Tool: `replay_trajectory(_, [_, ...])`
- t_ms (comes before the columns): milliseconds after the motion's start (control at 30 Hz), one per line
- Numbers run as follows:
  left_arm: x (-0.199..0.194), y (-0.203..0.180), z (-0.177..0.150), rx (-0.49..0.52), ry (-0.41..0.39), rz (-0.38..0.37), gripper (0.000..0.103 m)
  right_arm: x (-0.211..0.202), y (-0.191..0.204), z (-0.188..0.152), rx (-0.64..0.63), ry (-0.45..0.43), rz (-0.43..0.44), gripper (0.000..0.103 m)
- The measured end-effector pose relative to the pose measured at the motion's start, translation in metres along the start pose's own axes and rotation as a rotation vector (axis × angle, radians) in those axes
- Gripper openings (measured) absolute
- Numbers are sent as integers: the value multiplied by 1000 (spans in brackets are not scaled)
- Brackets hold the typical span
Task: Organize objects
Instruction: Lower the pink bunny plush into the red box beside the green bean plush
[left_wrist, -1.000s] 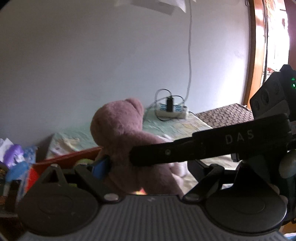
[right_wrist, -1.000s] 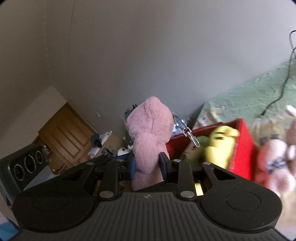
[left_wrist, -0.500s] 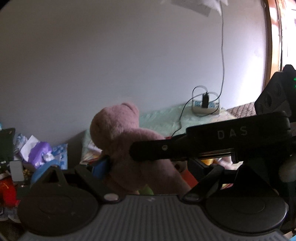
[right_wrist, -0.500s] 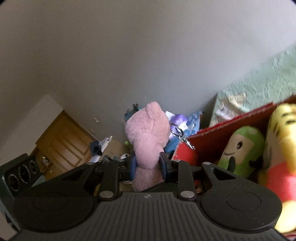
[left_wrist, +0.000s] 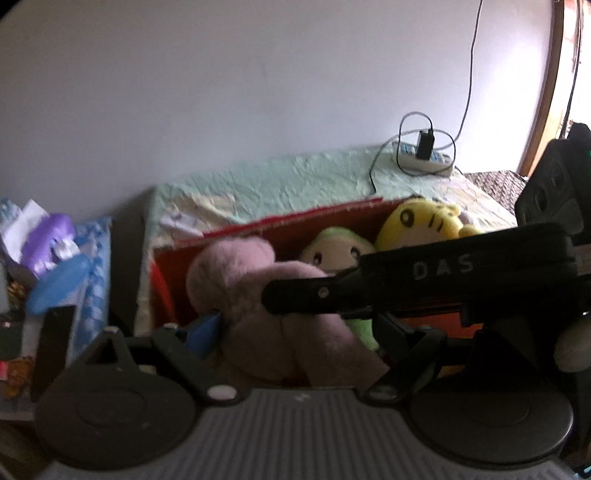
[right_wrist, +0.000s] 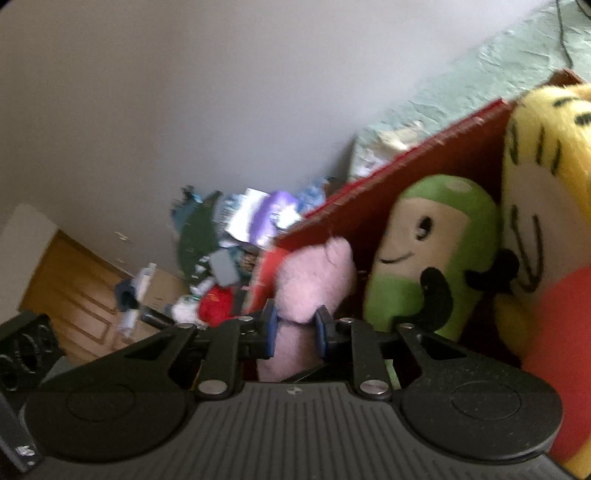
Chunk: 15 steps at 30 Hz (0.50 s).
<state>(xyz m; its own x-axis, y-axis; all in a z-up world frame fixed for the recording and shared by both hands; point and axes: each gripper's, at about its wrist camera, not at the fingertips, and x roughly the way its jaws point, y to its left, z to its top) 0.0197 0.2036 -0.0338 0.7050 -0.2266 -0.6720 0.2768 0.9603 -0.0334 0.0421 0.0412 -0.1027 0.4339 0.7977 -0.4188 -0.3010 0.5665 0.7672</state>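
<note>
A pink plush bear (left_wrist: 258, 295) is held by both grippers inside the left end of a red box (left_wrist: 295, 221). My left gripper (left_wrist: 291, 332) is shut on the bear's body; the right gripper's black body crosses in front of it. My right gripper (right_wrist: 295, 330) is shut on the bear (right_wrist: 314, 277) low down. A green plush (right_wrist: 432, 251) and a yellow plush (right_wrist: 546, 166) stand in the box to the right of the bear; they also show in the left wrist view as the green plush (left_wrist: 336, 251) and yellow plush (left_wrist: 421, 221).
The box sits on a bed with a pale green sheet (left_wrist: 295, 177). A power strip with cables (left_wrist: 424, 158) lies at the bed's far right. Cluttered bags and items (left_wrist: 48, 251) lie left of the bed. A wooden door (right_wrist: 66, 295) is far left.
Both grippers have carried the bear down and to the right, from above the box's left edge into the box beside the green plush. Both stay shut on it.
</note>
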Motion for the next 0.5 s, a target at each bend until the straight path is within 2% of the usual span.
replay_trajectory(100, [10, -2, -2, 10, 24, -18, 77, -1, -4, -2, -15, 0, -51, 19])
replay_trajectory(300, [26, -3, 0, -21, 43, -84, 79, -16, -10, -4, -21, -37, -83, 17])
replay_trajectory(500, [37, -17, 1, 30, 46, -127, 81, -22, -18, -2, -54, -42, -123, 16])
